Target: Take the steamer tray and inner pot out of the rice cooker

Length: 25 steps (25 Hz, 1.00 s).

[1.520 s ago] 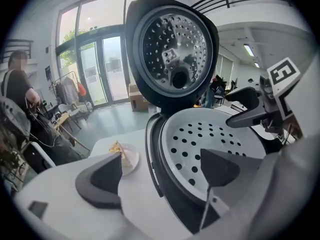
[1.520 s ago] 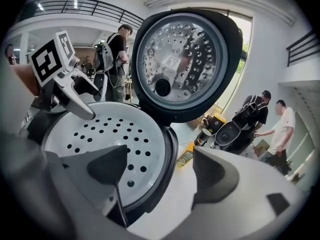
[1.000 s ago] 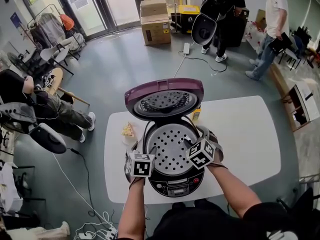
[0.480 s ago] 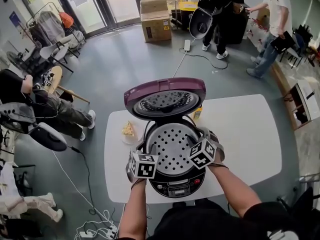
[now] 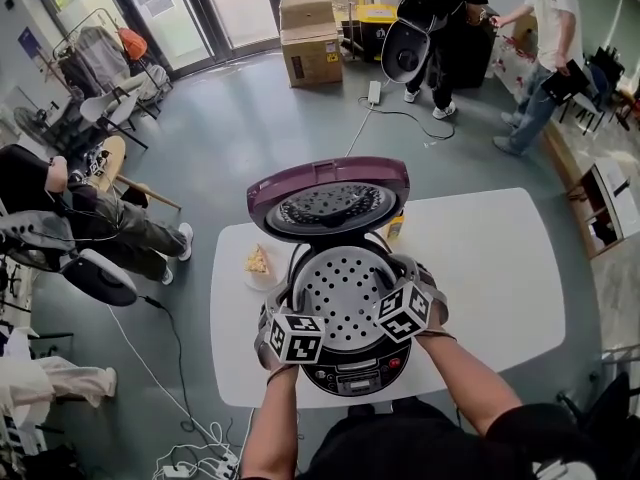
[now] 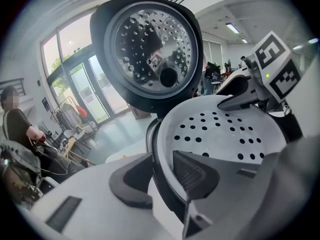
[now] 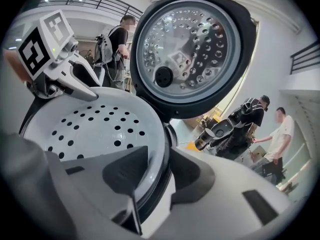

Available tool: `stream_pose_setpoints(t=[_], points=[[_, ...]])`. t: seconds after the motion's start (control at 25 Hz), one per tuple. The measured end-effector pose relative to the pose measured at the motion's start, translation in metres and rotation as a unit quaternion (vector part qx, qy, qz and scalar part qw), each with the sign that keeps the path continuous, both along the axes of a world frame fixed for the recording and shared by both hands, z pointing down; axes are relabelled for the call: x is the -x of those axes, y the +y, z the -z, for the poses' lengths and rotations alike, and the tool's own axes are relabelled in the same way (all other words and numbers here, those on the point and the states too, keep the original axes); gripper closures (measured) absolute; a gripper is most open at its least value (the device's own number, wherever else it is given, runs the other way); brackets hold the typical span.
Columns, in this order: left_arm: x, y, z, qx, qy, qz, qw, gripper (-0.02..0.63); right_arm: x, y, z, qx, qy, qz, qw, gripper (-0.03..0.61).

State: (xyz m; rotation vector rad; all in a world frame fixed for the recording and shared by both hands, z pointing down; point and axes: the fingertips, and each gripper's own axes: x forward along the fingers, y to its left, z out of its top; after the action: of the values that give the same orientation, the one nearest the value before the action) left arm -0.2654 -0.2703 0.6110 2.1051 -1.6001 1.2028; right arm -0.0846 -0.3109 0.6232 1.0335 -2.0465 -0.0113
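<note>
Steamer tray [image 5: 340,290] appears light, stiff, smooth; left gripper [image 6: 162,176] and right gripper [image 7: 159,174], jaws just closing in, pinch opposite rim edges.

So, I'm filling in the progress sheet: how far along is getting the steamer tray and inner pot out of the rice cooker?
Done: the lid stands open. In hand: the left gripper and right gripper straddle the rim of the steamer tray on opposite sides, their fingers having just been closing; a firm grip isn't clear. Left: the tray sits in the rice cooker unlifted, and the inner pot under it comes after.
</note>
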Motion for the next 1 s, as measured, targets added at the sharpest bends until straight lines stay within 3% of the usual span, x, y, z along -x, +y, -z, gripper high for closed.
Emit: stream_pose_setpoints(t=[0.2,1.0], points=[[-0.004,0.001,0.013,-0.022,-0.01,-0.006,0.9997,0.526,0.002,0.003,0.009,-0.019,0.005,0.011,1.0,0.458],[0.0,0.015,0.111,-0.119,-0.01,-0.015,0.9927,0.532,0.004,0.02,0.113,-0.119,-0.037,-0.006,0.992,0.485]])
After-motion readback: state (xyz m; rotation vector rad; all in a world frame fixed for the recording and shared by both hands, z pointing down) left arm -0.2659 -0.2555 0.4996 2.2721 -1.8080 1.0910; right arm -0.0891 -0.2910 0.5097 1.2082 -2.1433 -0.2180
